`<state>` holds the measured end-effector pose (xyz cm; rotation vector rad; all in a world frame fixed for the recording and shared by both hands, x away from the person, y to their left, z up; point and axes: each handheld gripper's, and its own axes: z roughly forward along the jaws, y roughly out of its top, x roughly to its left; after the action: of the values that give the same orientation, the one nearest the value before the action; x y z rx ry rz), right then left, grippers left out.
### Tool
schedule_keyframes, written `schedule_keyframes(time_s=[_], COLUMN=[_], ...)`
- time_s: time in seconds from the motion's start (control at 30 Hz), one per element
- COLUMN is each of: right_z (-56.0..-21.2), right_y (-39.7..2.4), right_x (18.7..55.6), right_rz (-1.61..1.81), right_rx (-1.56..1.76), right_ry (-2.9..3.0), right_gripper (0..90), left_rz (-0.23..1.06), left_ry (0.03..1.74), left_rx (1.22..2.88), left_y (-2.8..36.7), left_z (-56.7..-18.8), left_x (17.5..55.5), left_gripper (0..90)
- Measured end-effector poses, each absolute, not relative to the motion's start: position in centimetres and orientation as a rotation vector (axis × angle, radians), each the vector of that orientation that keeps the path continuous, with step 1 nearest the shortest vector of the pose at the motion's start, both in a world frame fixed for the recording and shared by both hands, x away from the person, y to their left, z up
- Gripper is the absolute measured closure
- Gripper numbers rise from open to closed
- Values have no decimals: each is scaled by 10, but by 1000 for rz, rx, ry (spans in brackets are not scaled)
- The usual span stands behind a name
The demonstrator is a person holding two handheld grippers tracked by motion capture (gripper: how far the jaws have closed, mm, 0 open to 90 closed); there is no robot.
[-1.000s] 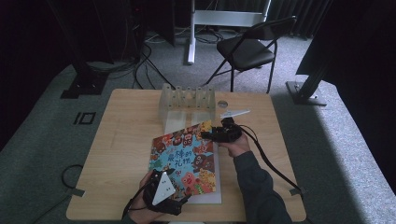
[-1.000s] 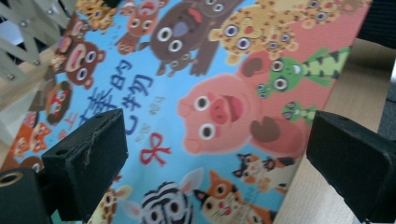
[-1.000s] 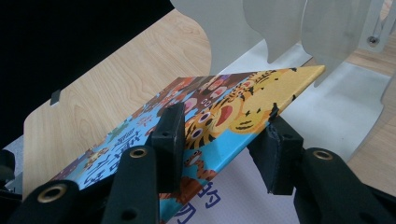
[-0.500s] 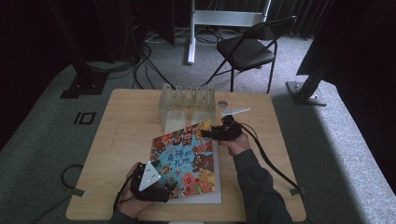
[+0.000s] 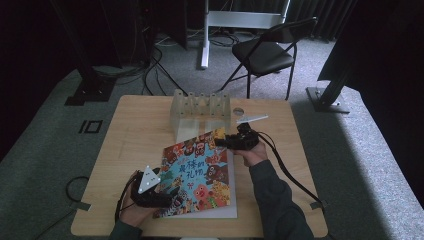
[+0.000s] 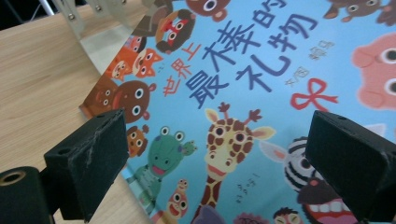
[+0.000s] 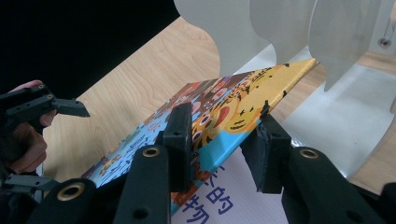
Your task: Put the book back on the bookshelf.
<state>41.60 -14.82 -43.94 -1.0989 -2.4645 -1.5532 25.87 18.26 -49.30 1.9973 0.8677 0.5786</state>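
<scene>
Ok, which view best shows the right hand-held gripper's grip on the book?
The right gripper view: its jaws pinch the lifted book cover's edge. The high view shows the right hand-held gripper small, at the book's corner. The left gripper view gives just the cover art.

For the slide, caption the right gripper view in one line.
Right hand-held gripper clamps the picture book's cover edge, lifting it beside the clear divider rack.

The high view looks forward and down from the near edge over the whole worktop (image 5: 125, 150). The left gripper view sits close above the picture book (image 6: 261, 93), facing the far edge. The right gripper view looks low along the book's raised corner toward the left gripper (image 7: 32, 140). All three share the book.
</scene>
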Motion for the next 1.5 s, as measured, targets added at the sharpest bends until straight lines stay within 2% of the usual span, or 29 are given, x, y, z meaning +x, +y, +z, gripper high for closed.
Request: schedule_keyframes(time_s=[0.47, 0.93, 1.43, 1.5], right_z=[-428, -407, -396, -394], right_y=[-149, -163, -173, -175], right_x=[400, 378, 363, 361], right_rz=[-1631, -1801, -1926, -1943], right_rx=[-1111, -1088, -1047, -1024], right_ry=[-2459, -2397, -2340, -2334], right_gripper=[674, 743, 783, 787], left_rz=[578, 548, 428, 374], left_ry=[913, 940, 911, 900], left_rx=[1977, 1944, 1892, 1873], left_y=[196, 207, 217, 219], left_z=[-494, -493, -491, -492], left_x=[264, 269, 287, 295], left_gripper=[63, 63, 62, 63])
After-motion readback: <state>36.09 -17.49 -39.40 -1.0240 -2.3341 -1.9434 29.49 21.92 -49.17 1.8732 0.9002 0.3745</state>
